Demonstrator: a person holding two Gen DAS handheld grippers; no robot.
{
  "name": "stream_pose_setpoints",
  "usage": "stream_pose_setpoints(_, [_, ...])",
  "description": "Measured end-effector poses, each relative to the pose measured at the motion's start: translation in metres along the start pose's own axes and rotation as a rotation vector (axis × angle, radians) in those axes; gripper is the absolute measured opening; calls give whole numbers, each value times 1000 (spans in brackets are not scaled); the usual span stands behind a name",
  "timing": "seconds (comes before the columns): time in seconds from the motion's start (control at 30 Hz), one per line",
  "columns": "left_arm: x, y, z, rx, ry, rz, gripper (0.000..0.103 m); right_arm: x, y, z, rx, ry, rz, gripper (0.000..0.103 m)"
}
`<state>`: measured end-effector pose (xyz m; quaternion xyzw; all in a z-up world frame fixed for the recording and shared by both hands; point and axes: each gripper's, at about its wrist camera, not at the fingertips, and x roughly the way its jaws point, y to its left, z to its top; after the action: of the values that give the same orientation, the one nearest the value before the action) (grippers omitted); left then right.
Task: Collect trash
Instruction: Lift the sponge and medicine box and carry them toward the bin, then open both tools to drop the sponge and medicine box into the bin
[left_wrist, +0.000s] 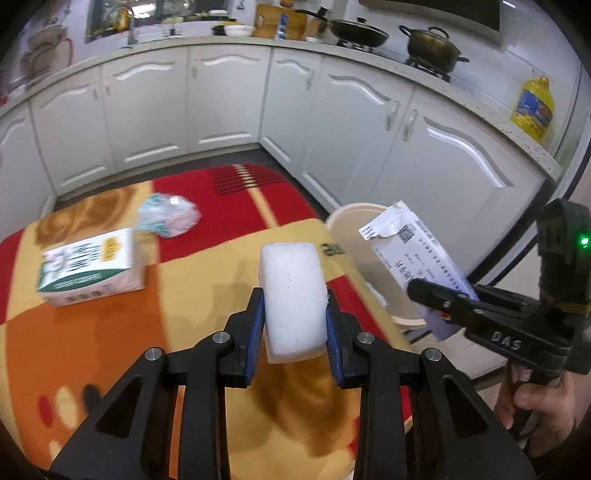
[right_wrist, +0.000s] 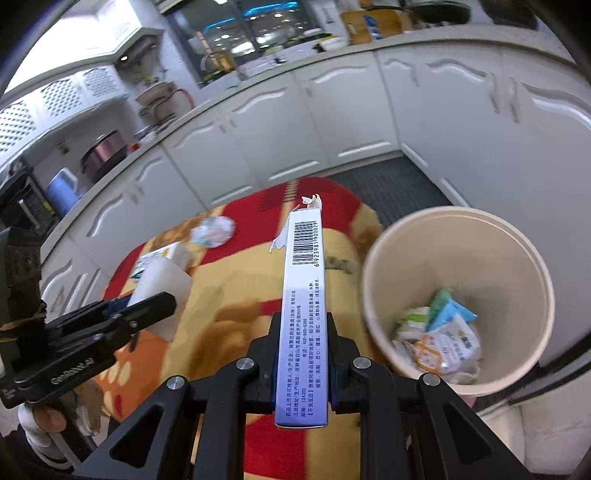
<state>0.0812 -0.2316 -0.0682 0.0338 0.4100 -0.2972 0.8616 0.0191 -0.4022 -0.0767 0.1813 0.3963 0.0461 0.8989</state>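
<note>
My left gripper (left_wrist: 295, 317) is shut on a white foam block (left_wrist: 293, 299) and holds it above the patterned tablecloth (left_wrist: 110, 350). My right gripper (right_wrist: 303, 350) is shut on a flat white and blue medicine box (right_wrist: 304, 314) with a torn end. In the left wrist view the medicine box (left_wrist: 413, 258) hangs over the cream trash bin (left_wrist: 351, 218) at the table's right edge. In the right wrist view the trash bin (right_wrist: 454, 236) stands to the right of the box and holds several wrappers (right_wrist: 439, 339). The foam block (right_wrist: 162, 291) shows at left.
A green and white tissue box (left_wrist: 88, 269) and a crumpled plastic wrapper (left_wrist: 170, 216) lie on the table at the far left. White kitchen cabinets (left_wrist: 221, 103) stand behind. A pot (left_wrist: 432, 48), a wok and a yellow oil bottle (left_wrist: 532, 107) stand on the counter.
</note>
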Motion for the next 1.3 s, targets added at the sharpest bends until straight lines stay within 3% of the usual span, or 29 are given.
stream_pose_setpoints(0.37, [44,-43,24,45,50,-95,28,-1,-50,-1,93,5,-60,17])
stream_pose_setpoints(1.0, [108,-70,38,53,118,-121,29,19,-98,9,163,38,-154,17])
stream_pose_setpoints(1.07, [112,-70,39,45,117,-120,34,22,-103,12,176,37,-178,17])
stream_pose_setpoints(1.1, [113,-70,39,40,120,-122,35,23,-104,14,177,39,-192,19])
stream_pose_setpoints(1.2, [117,-69,40,36,129,-121,46,25,-108,16,167,37,-257,43])
stream_pose_setpoints(1.23, [117,-68,39,36,127,-123,52,24,-109,16,167,30,-255,43])
stream_pose_setpoints(1.3, [117,-67,39,38,126,-122,55,22,-111,16,172,29,-246,43])
